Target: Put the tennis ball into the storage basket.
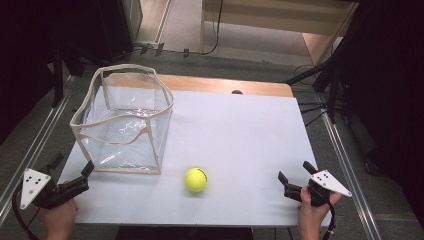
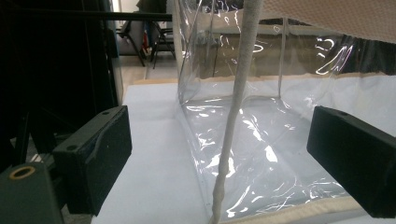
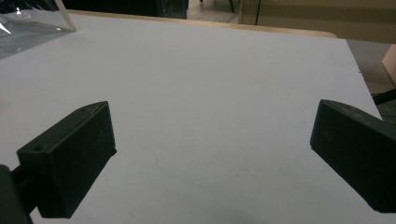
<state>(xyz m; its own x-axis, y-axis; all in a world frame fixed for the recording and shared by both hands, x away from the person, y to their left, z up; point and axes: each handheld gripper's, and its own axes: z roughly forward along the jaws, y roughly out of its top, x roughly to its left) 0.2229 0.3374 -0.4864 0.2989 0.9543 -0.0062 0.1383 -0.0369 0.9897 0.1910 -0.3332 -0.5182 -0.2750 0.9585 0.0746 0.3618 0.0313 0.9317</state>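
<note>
Bench (image 1: pixel 240 135): white top; everything sits on it.
Clear bag (image 1: pixel 125 120): upright at the far left, mouth open, cream trim.
My left claw (image 1: pixel 75 172): jaws spread wide, holding nothing, aimed at the bag's near corner seam.
My right claw (image 1: pixel 295 176): at the near right edge, jaws wide apart, empty, bare bench between them.
Ball (image 1: pixel 196 179): yellow-green, just right of the bag's near corner, well apart from both claws.

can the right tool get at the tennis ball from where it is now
Probably yes: the right tool stands open, and bare white table lies between it and the tennis ball, with nothing in the way.
</note>
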